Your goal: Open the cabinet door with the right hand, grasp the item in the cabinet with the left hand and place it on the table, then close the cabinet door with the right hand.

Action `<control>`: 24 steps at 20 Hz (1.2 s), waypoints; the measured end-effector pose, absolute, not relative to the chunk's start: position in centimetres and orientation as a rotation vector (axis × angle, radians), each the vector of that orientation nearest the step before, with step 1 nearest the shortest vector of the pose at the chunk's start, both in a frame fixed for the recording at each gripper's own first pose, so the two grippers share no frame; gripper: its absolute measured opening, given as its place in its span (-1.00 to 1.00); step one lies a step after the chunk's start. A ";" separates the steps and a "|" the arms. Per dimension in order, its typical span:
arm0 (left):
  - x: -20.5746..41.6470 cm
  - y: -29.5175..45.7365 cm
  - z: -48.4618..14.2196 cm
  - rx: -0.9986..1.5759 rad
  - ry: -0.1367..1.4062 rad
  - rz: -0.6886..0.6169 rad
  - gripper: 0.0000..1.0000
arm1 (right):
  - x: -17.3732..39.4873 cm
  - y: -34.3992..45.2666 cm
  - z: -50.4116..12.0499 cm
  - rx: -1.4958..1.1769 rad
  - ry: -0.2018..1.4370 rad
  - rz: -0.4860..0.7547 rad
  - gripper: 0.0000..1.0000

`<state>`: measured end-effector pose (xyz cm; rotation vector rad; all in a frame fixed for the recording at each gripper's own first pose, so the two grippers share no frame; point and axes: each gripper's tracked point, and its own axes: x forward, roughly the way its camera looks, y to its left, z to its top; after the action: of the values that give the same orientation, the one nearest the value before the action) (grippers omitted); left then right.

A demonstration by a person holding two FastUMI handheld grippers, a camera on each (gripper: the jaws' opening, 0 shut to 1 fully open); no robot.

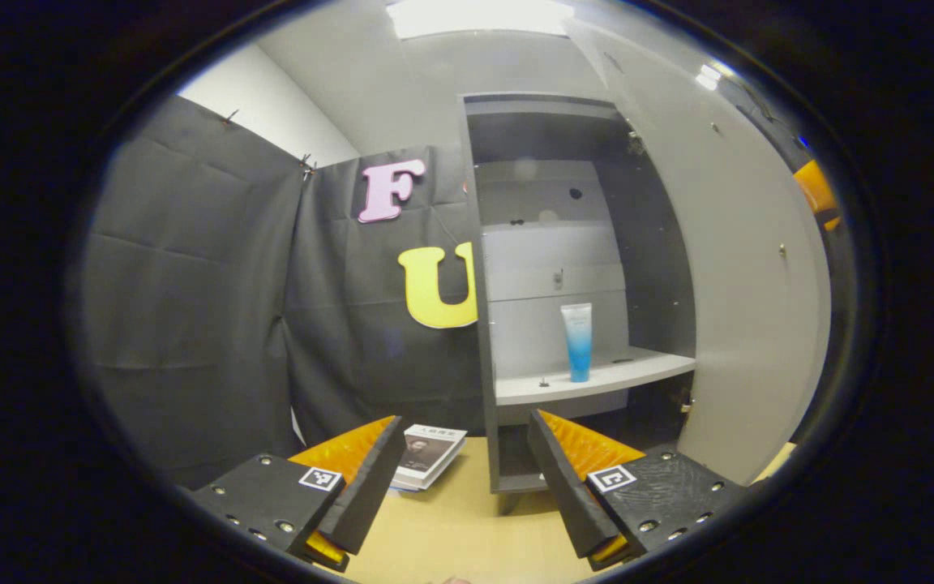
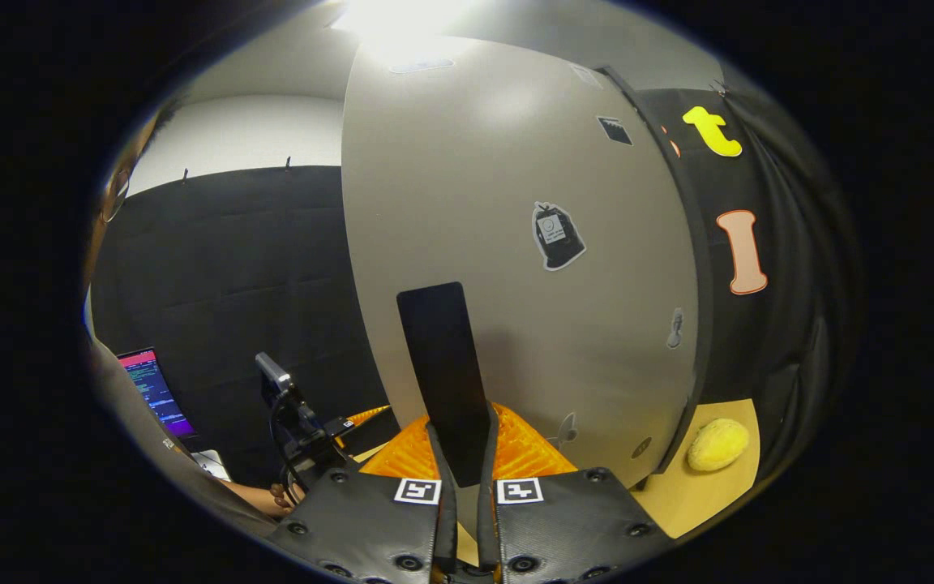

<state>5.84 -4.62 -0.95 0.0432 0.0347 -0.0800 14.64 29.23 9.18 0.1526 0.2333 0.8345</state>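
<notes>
Left gripper view, observed left to right. The left gripper is held over the table with its fingers released, a wide gap standing between them and nothing in it. Beyond the left finger's tip, just to its right, a small stack of books lies flat on the table. Ahead of the gap and slightly toward the right finger stands the cabinet, its interior exposed. On its shelf a tube stands upright on its cap, pale at the top and blue lower down, well beyond and above the right finger's tip, apart from both fingers. Further right, past the right finger, the cabinet door is swung wide open, its inner face toward the camera.

Right gripper view, observed left to right. Far left of the fingers a lit laptop screen sits low; nearer in, a hand holds a dark device with a cable. The right gripper has its fingers clenched on the dark flat door handle, which rises upright from between them, one finger pressing each side. The door's outer face carries stickers, one up and right of the fingertips. Low and well to the right of the fingers, a yellow rounded object rests on the table.
</notes>
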 end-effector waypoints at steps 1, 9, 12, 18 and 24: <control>5.9 -5.4 -1.2 0.042 0.036 -0.091 0.84 | 14.6 29.0 9.1 0.148 0.233 0.828 -0.77; 5.1 -11.8 -0.8 0.040 0.024 -0.176 0.86 | 15.2 27.4 9.3 0.160 0.206 0.724 -0.79; 4.5 -13.2 -0.8 0.047 0.024 -0.192 0.84 | 15.7 26.6 9.4 0.167 0.185 0.669 -0.82; 3.5 -14.6 -0.9 0.058 0.032 -0.198 0.84 | 17.0 24.9 9.5 0.196 0.144 0.539 -0.85; 2.2 -15.4 -0.5 0.072 0.026 -0.193 0.84 | 18.2 24.5 9.7 0.228 0.127 0.465 -0.81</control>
<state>2.20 -15.39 -0.46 0.0723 0.0257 -0.1933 18.24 24.49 9.71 0.2281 0.1273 0.4651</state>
